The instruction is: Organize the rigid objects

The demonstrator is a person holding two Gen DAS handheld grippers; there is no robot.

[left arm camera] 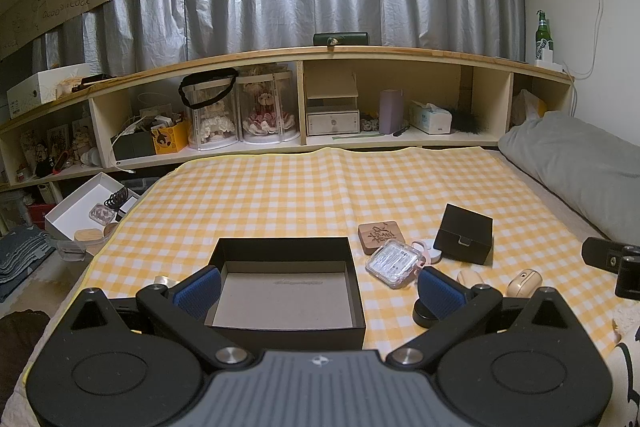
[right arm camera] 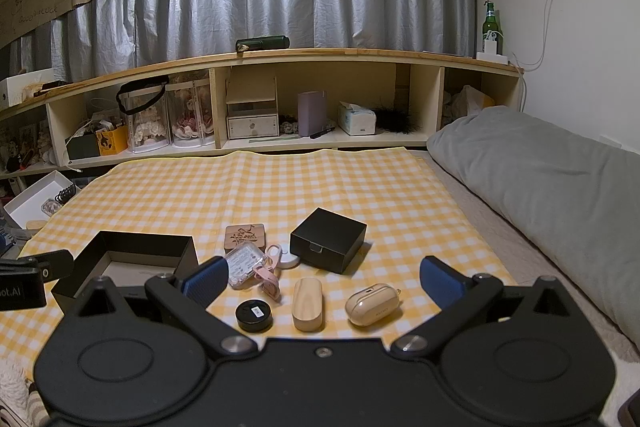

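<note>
- The yellow-and-white checked cloth [right arm camera: 320, 187] lay flat over the bed, creased down the middle, with a soft grey pillow [right arm camera: 560, 179] along its right side.
- My left fingers [left arm camera: 320, 287] stood wide apart, gripping nothing, their blue ribbed pads either side of the open black tray [left arm camera: 286, 287]; it was rigid cardboard, rectangular, with only a bare grey floor inside.
- My right fingers [right arm camera: 322, 281] were likewise spread and empty above the small things.
- The closed black box [right arm camera: 328, 239] sat matte and square, right of the tray.
- Just beside it lay a carved wooden square [right arm camera: 245, 235], a clear plastic case [right arm camera: 244, 265] and a pink strap [right arm camera: 270, 279].
- Nearest me were a rounded pale wooden case [right arm camera: 308, 303], a glossy beige earbud case [right arm camera: 372, 303] and a round black puck [right arm camera: 254, 314], apart from one another.
</note>
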